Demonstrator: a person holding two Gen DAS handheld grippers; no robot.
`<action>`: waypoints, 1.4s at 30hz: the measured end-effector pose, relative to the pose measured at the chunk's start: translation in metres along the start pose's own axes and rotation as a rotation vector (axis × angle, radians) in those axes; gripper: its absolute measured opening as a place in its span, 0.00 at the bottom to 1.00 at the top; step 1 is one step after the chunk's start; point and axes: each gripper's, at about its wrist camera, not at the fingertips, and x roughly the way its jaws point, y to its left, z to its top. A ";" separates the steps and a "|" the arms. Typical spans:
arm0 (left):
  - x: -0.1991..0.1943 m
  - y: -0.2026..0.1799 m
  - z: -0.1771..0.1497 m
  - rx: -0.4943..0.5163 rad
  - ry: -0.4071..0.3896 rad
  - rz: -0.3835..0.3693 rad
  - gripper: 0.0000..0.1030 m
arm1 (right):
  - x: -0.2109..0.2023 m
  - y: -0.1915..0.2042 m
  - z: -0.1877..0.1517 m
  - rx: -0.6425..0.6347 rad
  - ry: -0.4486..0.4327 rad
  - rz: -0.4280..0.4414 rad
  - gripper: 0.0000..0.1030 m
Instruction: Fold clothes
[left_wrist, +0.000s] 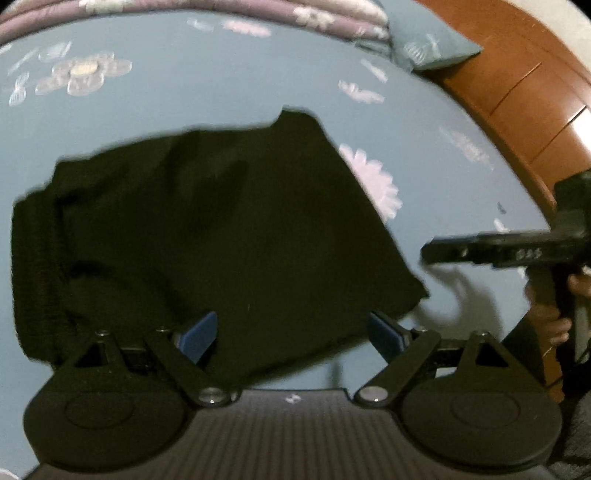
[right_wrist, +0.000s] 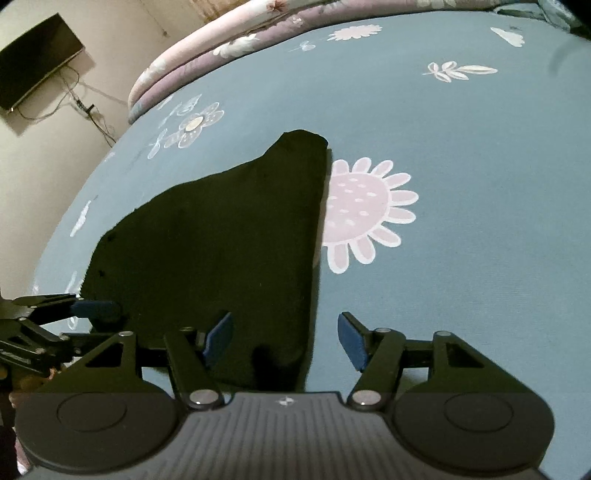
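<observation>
Black garment (right_wrist: 229, 240) lies on blue bedsheet (right_wrist: 461, 147), partly over pink flower print (right_wrist: 354, 210). Your left gripper (left_wrist: 291, 332) and right gripper (right_wrist: 284, 338) both spread, empty, at its near edge; garment runs away from you.

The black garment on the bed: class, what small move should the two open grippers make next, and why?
Probably lower both and close on the near edge. The black garment lies flat on the bedsheet; the left gripper and right gripper hover open, holding nothing.

Both grippers, left (left_wrist: 291, 334) and right (right_wrist: 284, 339), are black linkage frames with silver pivot screws, round housings and blue fingertip pads (right_wrist: 218, 338).
</observation>
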 end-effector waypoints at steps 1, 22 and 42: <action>0.003 0.001 -0.005 -0.006 0.012 0.005 0.86 | 0.001 0.000 -0.001 -0.002 0.005 -0.003 0.67; -0.023 0.074 0.054 -0.188 -0.206 0.136 0.86 | -0.010 0.013 -0.015 -0.024 0.030 -0.073 0.69; -0.036 0.092 0.056 -0.288 -0.247 0.081 0.86 | -0.010 0.004 -0.016 -0.014 0.035 -0.077 0.69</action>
